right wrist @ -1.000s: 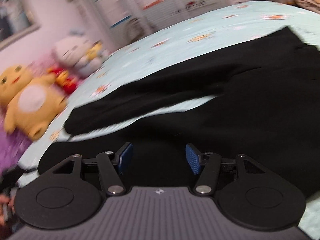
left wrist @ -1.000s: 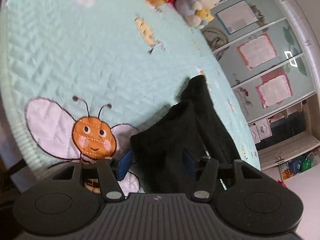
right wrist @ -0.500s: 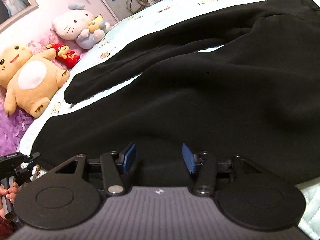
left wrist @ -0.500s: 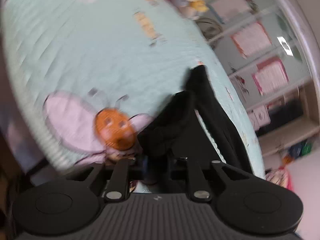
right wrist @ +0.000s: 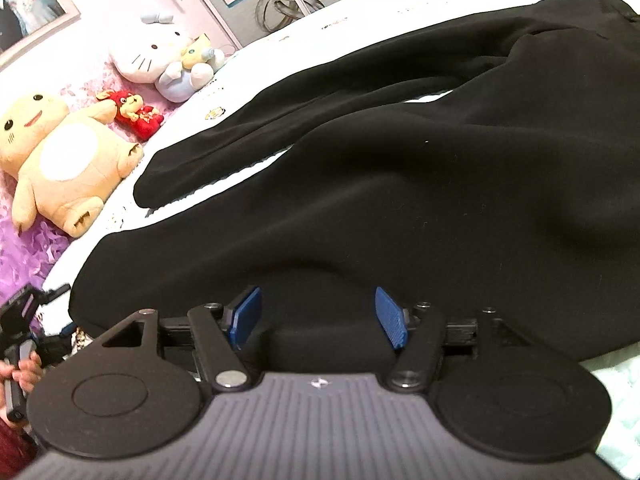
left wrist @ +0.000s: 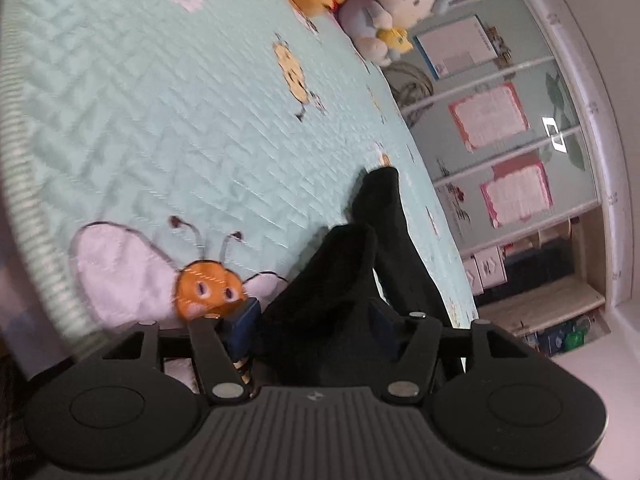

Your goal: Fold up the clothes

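Note:
Black trousers lie spread on the mint quilted bed cover, both legs reaching toward the plush toys. In the left wrist view one trouser leg end lies between the blue pads of my left gripper. Its jaws are opening and the pads do not press the cloth. My right gripper hovers low over the near edge of the trousers. Its jaws are opening too, with black cloth under and between the pads, not pinched.
A yellow plush bear, a white cat plush and a small red doll sit at the head of the bed. Wardrobe doors with posters stand beyond the bed. A hand with a black device shows at the left edge.
My left gripper pinched shut on the trouser leg end half a second ago and has now spread apart again. My right gripper sank toward the trousers and its jaws widened a little.

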The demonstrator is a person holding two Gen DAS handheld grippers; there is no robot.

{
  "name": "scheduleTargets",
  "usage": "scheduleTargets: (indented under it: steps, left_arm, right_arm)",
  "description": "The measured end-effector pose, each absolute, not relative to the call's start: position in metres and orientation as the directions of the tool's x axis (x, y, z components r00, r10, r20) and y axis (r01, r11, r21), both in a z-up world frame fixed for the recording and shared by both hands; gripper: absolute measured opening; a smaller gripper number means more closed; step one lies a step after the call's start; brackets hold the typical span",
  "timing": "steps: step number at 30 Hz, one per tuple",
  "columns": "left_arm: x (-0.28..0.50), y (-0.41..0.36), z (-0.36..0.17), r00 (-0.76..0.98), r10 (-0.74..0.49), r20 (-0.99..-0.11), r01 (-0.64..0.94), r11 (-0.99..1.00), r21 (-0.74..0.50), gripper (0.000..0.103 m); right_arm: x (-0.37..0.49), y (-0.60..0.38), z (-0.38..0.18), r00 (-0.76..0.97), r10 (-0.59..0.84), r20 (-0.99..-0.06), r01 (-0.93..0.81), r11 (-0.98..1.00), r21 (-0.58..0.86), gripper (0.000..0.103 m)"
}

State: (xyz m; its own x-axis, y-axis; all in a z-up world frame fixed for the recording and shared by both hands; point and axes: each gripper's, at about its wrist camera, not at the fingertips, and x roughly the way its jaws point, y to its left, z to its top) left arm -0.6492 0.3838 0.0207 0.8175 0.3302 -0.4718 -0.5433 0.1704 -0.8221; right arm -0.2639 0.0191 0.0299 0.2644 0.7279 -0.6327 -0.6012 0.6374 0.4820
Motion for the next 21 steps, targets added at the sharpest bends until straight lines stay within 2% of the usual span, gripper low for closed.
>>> scheduleTargets:
  steps: [3, 4, 5, 11, 15, 16, 18, 21]
  left_arm:
    - [-0.638, 0.391, 0.019, 0.832, 0.287, -0.474, -0.535, 0.195, -0.822, 0.056]
    - [-0.635, 0.391, 0.02, 0.83, 0.283, -0.481, -0.543, 0.213, -0.812, 0.038]
    - [-0.631, 0.389, 0.022, 0.824, 0.282, -0.492, -0.557, 0.243, -0.794, 0.027]
    - [-0.61, 0.37, 0.036, 0.788, 0.307, -0.533, -0.615, 0.429, -0.662, 0.031]
    - [-0.592, 0.35, 0.048, 0.745, 0.368, -0.556, -0.651, 0.582, -0.487, 0.032]
    - [-0.588, 0.346, 0.049, 0.742, 0.374, -0.556, -0.649, 0.61, -0.455, 0.035]
    - [-0.586, 0.344, 0.05, 0.747, 0.374, -0.55, -0.64, 0.628, -0.442, 0.04]
    - [-0.593, 0.352, 0.043, 0.772, 0.346, -0.534, -0.62, 0.595, -0.511, 0.047]
  right_arm:
    - [-0.265, 0.023, 0.032, 0.265, 0.718, -0.644, -0.601, 0.645, 0.472, 0.067]
    - [-0.265, 0.025, 0.033, 0.263, 0.716, -0.647, -0.603, 0.646, 0.469, 0.067]
    - [-0.266, 0.027, 0.033, 0.262, 0.713, -0.65, -0.605, 0.646, 0.466, 0.067]
    - [-0.281, 0.035, 0.035, 0.3, 0.67, -0.68, -0.681, 0.649, 0.339, 0.067]
    - [-0.286, 0.04, 0.036, 0.315, 0.65, -0.692, -0.697, 0.653, 0.296, 0.071]
    - [-0.286, 0.041, 0.036, 0.318, 0.646, -0.694, -0.698, 0.655, 0.29, 0.071]
    - [-0.286, 0.041, 0.036, 0.32, 0.64, -0.698, -0.695, 0.659, 0.286, 0.072]
    - [-0.286, 0.042, 0.036, 0.324, 0.632, -0.704, -0.691, 0.666, 0.28, 0.073]
